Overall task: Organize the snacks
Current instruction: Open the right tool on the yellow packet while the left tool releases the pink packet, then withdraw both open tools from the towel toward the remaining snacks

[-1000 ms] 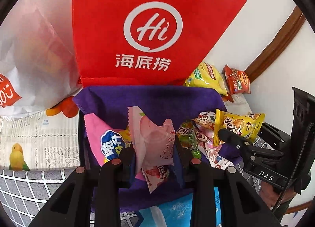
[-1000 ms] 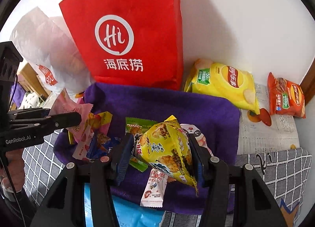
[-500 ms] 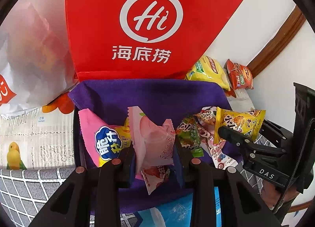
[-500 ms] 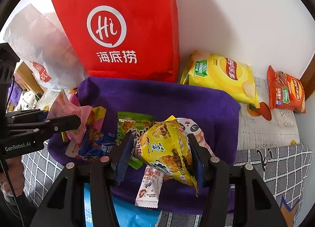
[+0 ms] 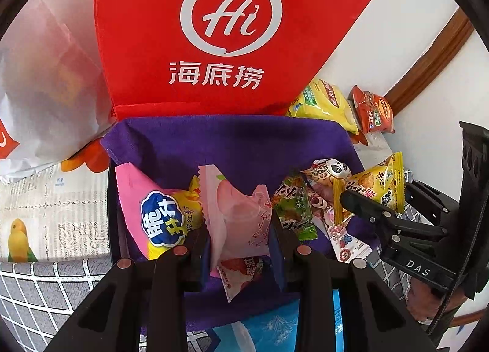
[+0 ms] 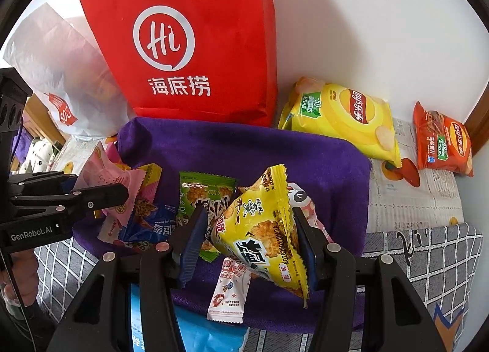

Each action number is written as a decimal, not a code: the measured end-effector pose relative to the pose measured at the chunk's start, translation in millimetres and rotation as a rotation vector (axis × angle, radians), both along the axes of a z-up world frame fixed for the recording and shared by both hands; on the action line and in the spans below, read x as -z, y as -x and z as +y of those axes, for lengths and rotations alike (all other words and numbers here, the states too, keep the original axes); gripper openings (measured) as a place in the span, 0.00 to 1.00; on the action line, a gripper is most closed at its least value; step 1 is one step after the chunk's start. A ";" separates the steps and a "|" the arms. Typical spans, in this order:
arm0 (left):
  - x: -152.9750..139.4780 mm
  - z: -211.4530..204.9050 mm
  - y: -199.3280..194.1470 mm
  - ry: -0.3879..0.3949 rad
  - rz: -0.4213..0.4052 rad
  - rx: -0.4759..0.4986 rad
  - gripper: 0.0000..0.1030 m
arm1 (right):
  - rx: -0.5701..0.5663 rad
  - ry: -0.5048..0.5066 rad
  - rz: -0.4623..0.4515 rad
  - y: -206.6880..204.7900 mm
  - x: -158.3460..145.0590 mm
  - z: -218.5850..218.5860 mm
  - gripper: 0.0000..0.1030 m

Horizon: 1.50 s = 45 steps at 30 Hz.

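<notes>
Both tilted down | left hand-held gripper – clamps pink packet | right hand-held gripper – clamps yellow packet

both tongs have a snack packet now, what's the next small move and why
Probably carry both up toward the red bag behind the purple towel. The left tongs are shut on the pink packet and the right tongs on the yellow packet, both lifted off the towel, so nothing remains but placing them.
</notes>
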State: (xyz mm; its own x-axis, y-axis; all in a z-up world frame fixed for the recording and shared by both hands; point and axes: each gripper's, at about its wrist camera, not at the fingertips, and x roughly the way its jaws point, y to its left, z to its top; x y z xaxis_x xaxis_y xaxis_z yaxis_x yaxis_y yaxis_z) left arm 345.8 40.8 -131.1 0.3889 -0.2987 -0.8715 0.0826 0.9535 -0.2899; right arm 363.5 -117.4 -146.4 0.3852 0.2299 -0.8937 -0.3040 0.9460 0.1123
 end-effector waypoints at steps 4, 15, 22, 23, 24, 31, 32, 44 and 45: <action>1.8 -0.5 -1.1 0.000 0.001 0.003 0.29 | -0.004 -0.012 0.000 -0.3 -0.9 -0.9 0.53; 2.0 -1.5 -1.0 0.004 -0.007 0.011 0.30 | 0.021 -0.063 -0.060 4.3 -20.6 -7.3 0.59; -4.6 -2.9 0.8 0.014 -0.029 0.013 0.30 | 0.034 -0.086 -0.121 10.1 -41.2 -13.8 0.59; -6.3 -2.9 1.4 0.015 -0.035 0.014 0.30 | 0.035 -0.086 -0.126 10.8 -43.0 -14.2 0.59; -9.0 -2.4 2.7 0.017 -0.044 0.017 0.30 | 0.035 -0.085 -0.131 11.4 -44.6 -14.6 0.59; -28.8 3.7 8.9 0.036 -0.099 0.024 0.52 | 0.040 -0.077 -0.159 16.5 -53.0 -11.0 0.60; -31.9 4.5 9.9 0.034 -0.108 0.027 0.55 | 0.039 -0.072 -0.160 16.9 -53.9 -10.2 0.60; -67.8 7.5 29.6 0.022 -0.177 0.012 0.56 | 0.062 0.063 -0.248 54.8 -80.2 -1.8 0.76; -71.0 6.1 32.1 0.019 -0.187 0.019 0.56 | 0.063 0.061 -0.251 60.1 -81.6 -2.6 0.76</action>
State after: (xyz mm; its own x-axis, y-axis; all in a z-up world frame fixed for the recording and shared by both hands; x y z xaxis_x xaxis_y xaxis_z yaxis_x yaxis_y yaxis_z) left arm 313.7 46.9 -60.2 0.5378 -0.3227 -0.7789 0.1542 0.9459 -0.2854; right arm 303.4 -120.0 -64.8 0.6081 0.1469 -0.7802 -0.2552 0.9667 -0.0169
